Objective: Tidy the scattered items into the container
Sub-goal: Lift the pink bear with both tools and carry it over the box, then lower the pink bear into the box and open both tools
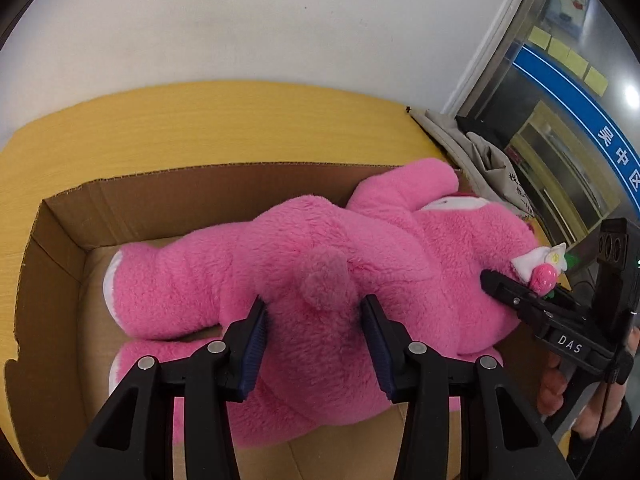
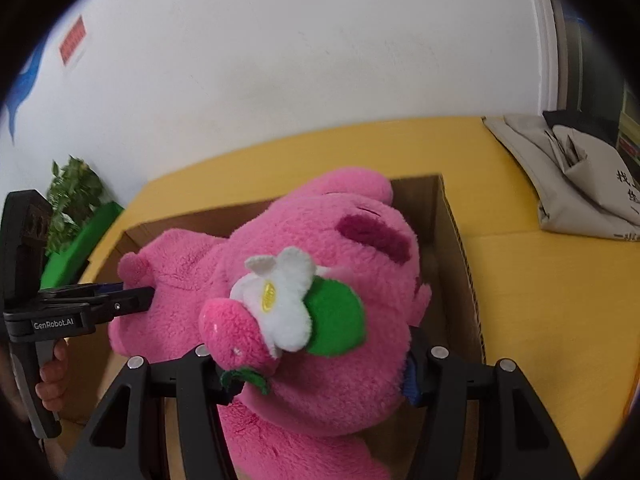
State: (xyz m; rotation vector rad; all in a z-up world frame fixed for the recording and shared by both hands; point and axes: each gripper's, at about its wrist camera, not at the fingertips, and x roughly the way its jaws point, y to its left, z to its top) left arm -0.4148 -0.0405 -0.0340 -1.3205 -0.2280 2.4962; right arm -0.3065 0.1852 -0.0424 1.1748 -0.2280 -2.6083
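A large pink plush bear lies in an open cardboard box on the yellow table. My left gripper is closed on the bear's rump, just below its round tail. My right gripper is closed on the bear's head, beside the white flower and strawberry decoration. Each gripper shows in the other's view: the right one at the head, the left one at the rump.
The box sits on a yellow table against a white wall. A grey cloth bag lies at the table's far right. A green plant stands at the left. A glass door is to the right.
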